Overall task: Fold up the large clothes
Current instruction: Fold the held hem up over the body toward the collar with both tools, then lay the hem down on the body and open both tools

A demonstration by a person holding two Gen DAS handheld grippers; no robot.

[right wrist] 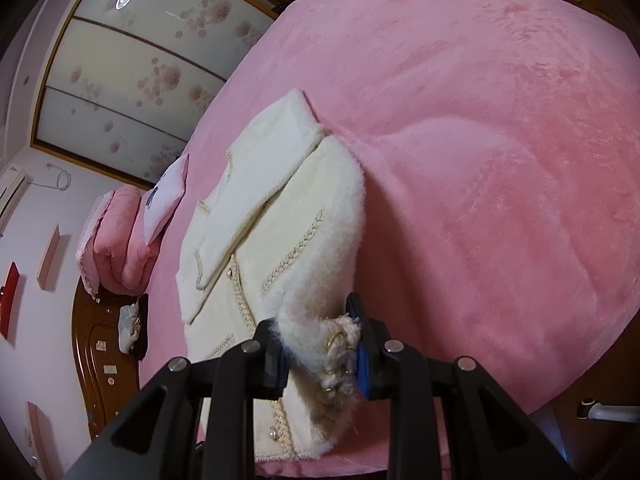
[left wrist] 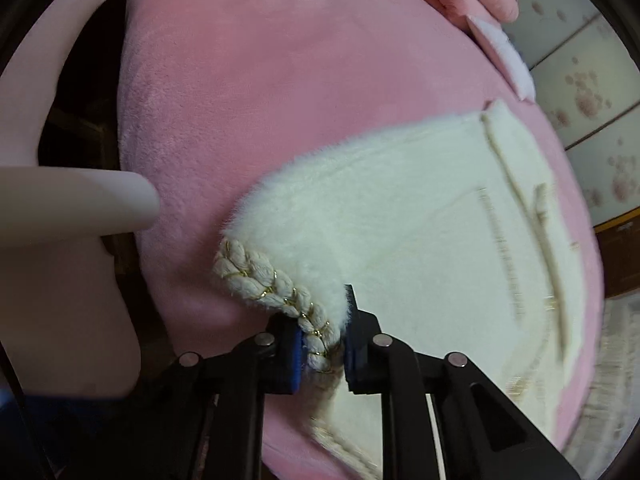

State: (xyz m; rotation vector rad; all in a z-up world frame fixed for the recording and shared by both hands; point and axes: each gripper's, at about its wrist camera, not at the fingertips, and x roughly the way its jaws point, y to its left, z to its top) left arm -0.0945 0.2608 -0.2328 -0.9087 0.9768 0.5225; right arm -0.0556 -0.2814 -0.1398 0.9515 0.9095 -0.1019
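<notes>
Cream jacket (right wrist: 256, 216) lies on the pink bed (right wrist: 480, 160), ahead of both tools. Left tool (left wrist: 320, 350) pinches only the braided hem (left wrist: 256, 276); right tool (right wrist: 320, 356) pinches the fluffy cuff (right wrist: 340, 344). Such slim bites on slippery fur could slip free mid-fold, spoiling alignment.

A cream fuzzy jacket (right wrist: 256, 216) with braided gold-flecked trim (left wrist: 272, 280) lies spread flat ahead of the right gripper (right wrist: 322, 354), its furry sleeve cuff lifted and pinched between that gripper's pads

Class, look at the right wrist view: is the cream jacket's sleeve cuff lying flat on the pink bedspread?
No: the right gripper holds the cuff lifted off the pink bedspread.
</notes>
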